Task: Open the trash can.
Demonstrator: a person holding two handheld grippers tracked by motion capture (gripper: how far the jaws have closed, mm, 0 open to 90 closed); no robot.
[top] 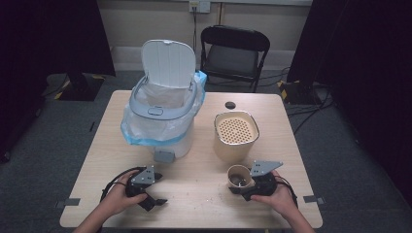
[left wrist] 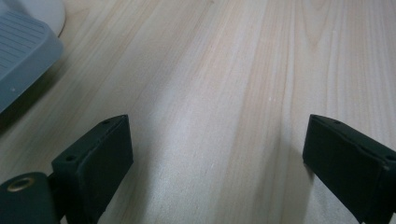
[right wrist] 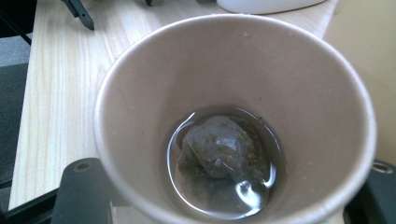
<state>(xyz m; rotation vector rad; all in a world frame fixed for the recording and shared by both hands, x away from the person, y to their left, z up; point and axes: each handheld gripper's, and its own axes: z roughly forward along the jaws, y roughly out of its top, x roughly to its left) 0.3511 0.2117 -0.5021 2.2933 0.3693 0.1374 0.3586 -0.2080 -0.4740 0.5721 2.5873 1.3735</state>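
Right tool (top: 244, 187) clamped on paper cup (top: 239, 176) near the tabletop's (top: 204, 194) front edge; soaked tea bag (right wrist: 219, 147) lies in shallow liquid inside. Left tool (top: 154, 195) jaws apart, empty, low over front-left tabletop. Beige perforated-top canister (top: 236, 136) just behind cup; lined bin (top: 163, 114), lid up, toward back-left.

One lidded bin (top: 163, 104), one beige perforated container (top: 236, 136), one paper cup (top: 239, 177) holding one tea bag (right wrist: 219, 147), two handheld grippers, left (top: 154, 193) and right (top: 243, 187), one folding chair (top: 234, 53)
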